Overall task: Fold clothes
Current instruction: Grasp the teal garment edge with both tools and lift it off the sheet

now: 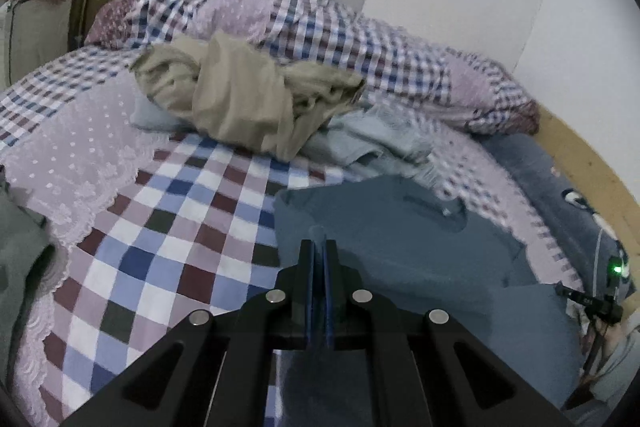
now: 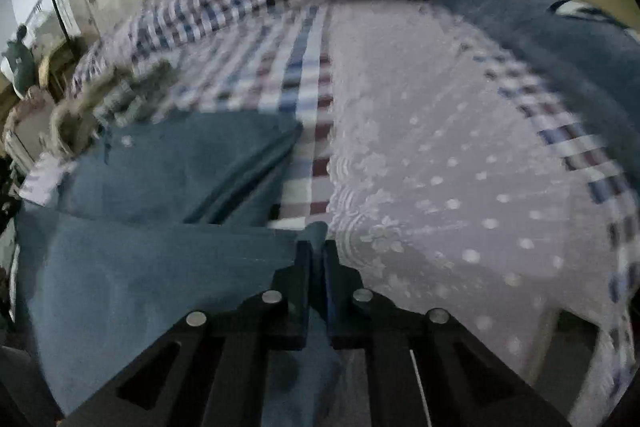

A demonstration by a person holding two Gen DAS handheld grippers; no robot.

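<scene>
The left gripper is pressed together on a fold of the blue garment, a sliver of the cloth showing between its fingers. The right gripper likewise pinches an edge of the same garment, blue fabric running down through the narrow gap between its fingers.

The garment lies on the bed, on a checked bedspread of blue, maroon and white squares with lilac lace panels dotted in white. In the left wrist view it spreads from the gripper toward the right, mostly flat, with a small pale mark near its upper part. In the right wrist view it fills the lower left, a second layer of it folded or bunched above the part being held — the seam between the two runs roughly level across the picture.

Farther back on the bed sits a crumpled tan garment, resting partly on a pale blue one. Behind both is a rolled checked quilt against the wall. A dark blue blanket lies along the bed's right side, beside a yellow wooden frame. The right wrist view is blurred, so finer detail there cannot be made out.
</scene>
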